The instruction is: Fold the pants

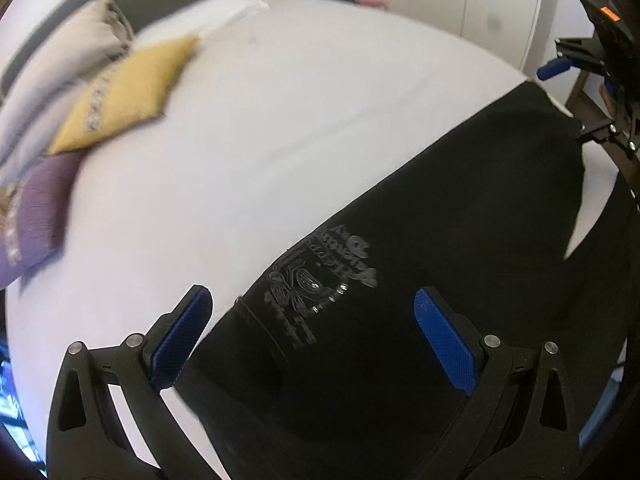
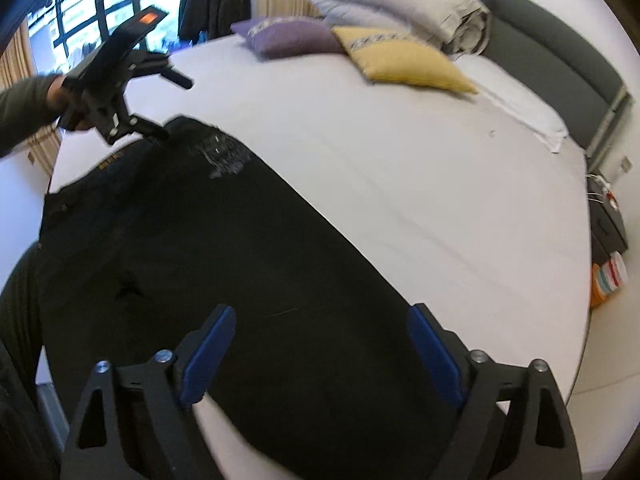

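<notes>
The black pants (image 1: 420, 240) lie spread flat on the white bed (image 1: 260, 140), stretching between both tongs. The left gripper (image 1: 316, 336) hovers wide apart over the printed end; the right gripper (image 2: 326, 354) hangs equally wide above the opposite end. A yellow cushion (image 2: 404, 66) sits well beyond them.

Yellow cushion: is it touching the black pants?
Apart. Right wrist view shows bare white sheet between the yellow cushion and the black pants.
</notes>
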Action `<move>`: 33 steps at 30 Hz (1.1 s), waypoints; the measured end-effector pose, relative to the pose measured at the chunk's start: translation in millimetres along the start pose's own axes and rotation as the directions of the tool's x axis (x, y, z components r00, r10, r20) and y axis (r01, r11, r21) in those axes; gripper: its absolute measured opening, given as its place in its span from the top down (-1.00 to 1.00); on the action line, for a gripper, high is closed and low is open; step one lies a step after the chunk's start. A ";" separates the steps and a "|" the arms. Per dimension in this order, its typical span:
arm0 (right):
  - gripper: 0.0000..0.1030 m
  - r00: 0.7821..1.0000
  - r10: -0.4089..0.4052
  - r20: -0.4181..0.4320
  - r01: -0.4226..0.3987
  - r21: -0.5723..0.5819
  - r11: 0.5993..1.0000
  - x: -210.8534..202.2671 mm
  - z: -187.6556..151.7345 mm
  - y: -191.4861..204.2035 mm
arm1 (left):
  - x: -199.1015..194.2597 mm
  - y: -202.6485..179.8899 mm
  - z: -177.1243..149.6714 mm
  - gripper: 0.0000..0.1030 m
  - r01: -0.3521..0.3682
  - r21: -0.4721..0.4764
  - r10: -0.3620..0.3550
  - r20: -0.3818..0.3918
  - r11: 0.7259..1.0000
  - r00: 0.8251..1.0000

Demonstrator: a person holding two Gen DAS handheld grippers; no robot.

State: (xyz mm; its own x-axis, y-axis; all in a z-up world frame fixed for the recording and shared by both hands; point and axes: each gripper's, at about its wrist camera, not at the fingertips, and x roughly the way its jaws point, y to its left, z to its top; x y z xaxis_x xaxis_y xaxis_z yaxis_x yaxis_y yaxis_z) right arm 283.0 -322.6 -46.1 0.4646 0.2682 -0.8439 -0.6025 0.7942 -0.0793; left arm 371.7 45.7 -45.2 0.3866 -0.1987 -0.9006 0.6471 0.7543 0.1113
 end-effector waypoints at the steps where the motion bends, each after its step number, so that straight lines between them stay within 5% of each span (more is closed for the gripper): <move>1: -0.68 1.000 0.012 -0.015 -0.012 -0.008 1.000 10.3 2.2 -4.7 | 11.8 7.1 4.2 -0.96 0.019 0.001 -0.019 -0.024 1.000 1.000; 6: -0.63 0.997 0.071 -0.040 -0.072 -0.017 0.997 46.3 11.1 -20.0 | 50.8 36.1 6.9 -0.60 0.117 -0.019 -0.118 -0.106 0.993 0.987; 23: -0.57 0.981 0.180 -0.072 -0.183 -0.045 0.982 94.2 23.5 -31.0 | 110.6 80.9 13.5 -0.59 0.213 -0.084 -0.227 -0.228 0.973 0.947; 25: -0.56 0.981 0.177 -0.080 -0.181 -0.047 0.982 95.8 24.1 -31.5 | 110.5 83.0 14.5 -0.45 0.208 -0.083 -0.221 -0.223 0.975 0.949; 27: -0.56 0.981 0.173 -0.088 -0.177 -0.049 0.983 98.4 26.3 -33.0 | 107.0 84.2 15.7 0.14 0.204 -0.080 -0.217 -0.205 0.976 0.954; 30: -0.56 0.981 0.173 -0.092 -0.177 -0.045 0.983 101.4 29.2 -34.5 | 100.9 80.6 16.4 0.59 0.217 -0.081 -0.229 -0.189 0.973 0.955; 33: -0.56 0.978 0.184 -0.094 -0.189 -0.045 0.981 104.2 34.8 -34.0 | 92.8 65.6 17.8 0.81 0.170 -0.011 -0.170 -0.171 0.985 0.971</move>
State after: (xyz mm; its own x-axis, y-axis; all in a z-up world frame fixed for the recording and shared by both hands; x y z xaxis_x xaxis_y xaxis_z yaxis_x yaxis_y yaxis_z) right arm 374.4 -302.7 -112.9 0.2826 0.3577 -0.8901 -0.7078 0.7040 0.0582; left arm 461.7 65.7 -113.9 0.1532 -0.2139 -0.9648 0.6959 0.7165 -0.0483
